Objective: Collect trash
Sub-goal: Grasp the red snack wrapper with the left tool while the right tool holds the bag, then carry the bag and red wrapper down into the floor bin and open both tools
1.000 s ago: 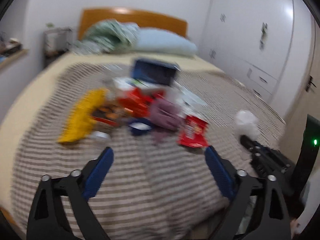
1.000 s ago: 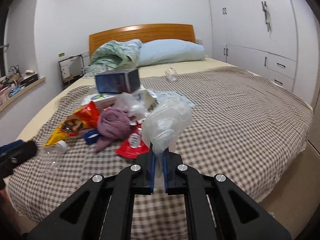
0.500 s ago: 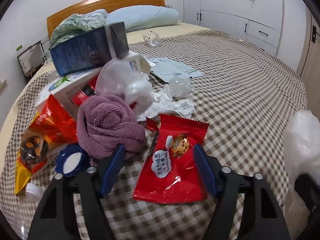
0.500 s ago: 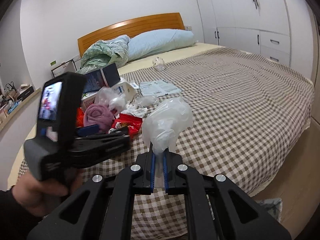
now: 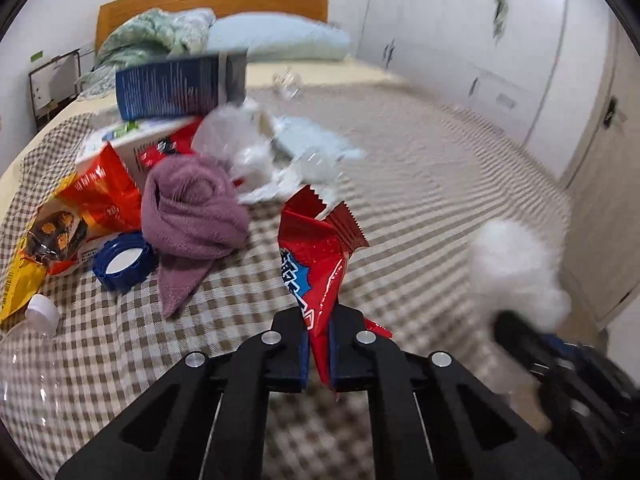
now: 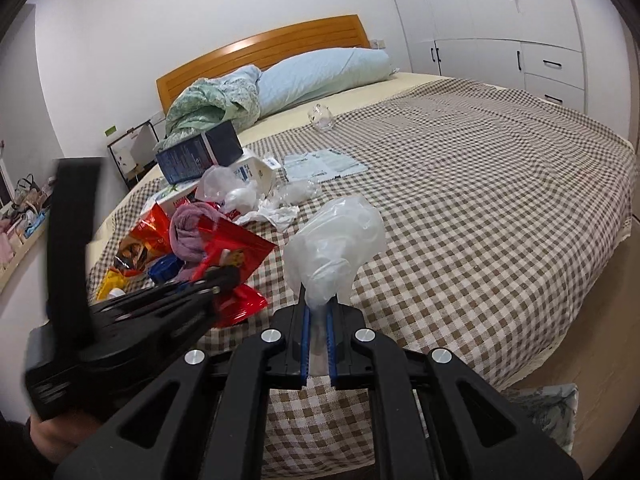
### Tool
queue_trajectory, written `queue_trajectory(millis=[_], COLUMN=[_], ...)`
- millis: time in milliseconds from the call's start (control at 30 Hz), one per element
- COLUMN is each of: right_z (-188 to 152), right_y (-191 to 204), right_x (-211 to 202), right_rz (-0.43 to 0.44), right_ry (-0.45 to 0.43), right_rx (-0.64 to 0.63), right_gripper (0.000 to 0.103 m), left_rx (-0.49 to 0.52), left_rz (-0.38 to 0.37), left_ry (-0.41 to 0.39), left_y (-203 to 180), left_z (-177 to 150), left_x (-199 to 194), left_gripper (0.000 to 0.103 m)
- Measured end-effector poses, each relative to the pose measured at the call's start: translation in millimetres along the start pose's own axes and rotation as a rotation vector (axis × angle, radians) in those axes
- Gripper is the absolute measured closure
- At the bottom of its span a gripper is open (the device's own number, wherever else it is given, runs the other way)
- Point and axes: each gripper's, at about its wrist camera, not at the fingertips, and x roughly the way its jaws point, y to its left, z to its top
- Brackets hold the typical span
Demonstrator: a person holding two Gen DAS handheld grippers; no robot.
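My left gripper (image 5: 318,344) is shut on a red snack wrapper (image 5: 316,252) and holds it lifted off the checked bedspread (image 5: 420,184). The wrapper also shows in the right wrist view (image 6: 236,252), pinched by the left gripper (image 6: 216,280). My right gripper (image 6: 318,320) is shut on a clear plastic bag (image 6: 336,248), which appears blurred at the right of the left wrist view (image 5: 516,268). A trash pile lies on the bed: blue box (image 5: 176,88), white carton (image 6: 256,172), orange snack bag (image 5: 80,216), blue lid (image 5: 120,260), crumpled white plastic (image 5: 248,148).
A purple towel (image 5: 192,208) lies in the pile. An empty clear bottle (image 5: 28,344) lies at the near left. A paper sheet (image 6: 324,164) and a small clear container (image 6: 320,116) lie further up the bed. Pillow (image 6: 324,76) and headboard (image 6: 260,44) are behind, wardrobes (image 6: 500,12) to the right.
My left gripper moved in over the red wrapper, shut on it and lifted it off the bed. My right gripper kept hold of the plastic bag and barely moved.
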Motion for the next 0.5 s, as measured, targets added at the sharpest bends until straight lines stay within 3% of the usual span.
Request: queue_trajectory(millis=[133,267,500], right_z=[3,3,-9], right_y=[-9,-39,-120], right_x=[-16,-41,-92], right_rz=[-0.01,-0.064,-0.241], right_ry=[-0.034,-0.066,-0.077], right_rx=[-0.002,0.028,0.03], right_gripper=[0.096,0.096,0.096], left_rx=[-0.022,-0.008,0.155], left_rz=[-0.052,-0.048,-0.087], left_ry=[-0.081,-0.129,-0.158], left_y=[-14,-39,-143], left_z=[-9,-21,-49], left_x=[-31,-48,-47], left_gripper=[0.099,0.099,0.099])
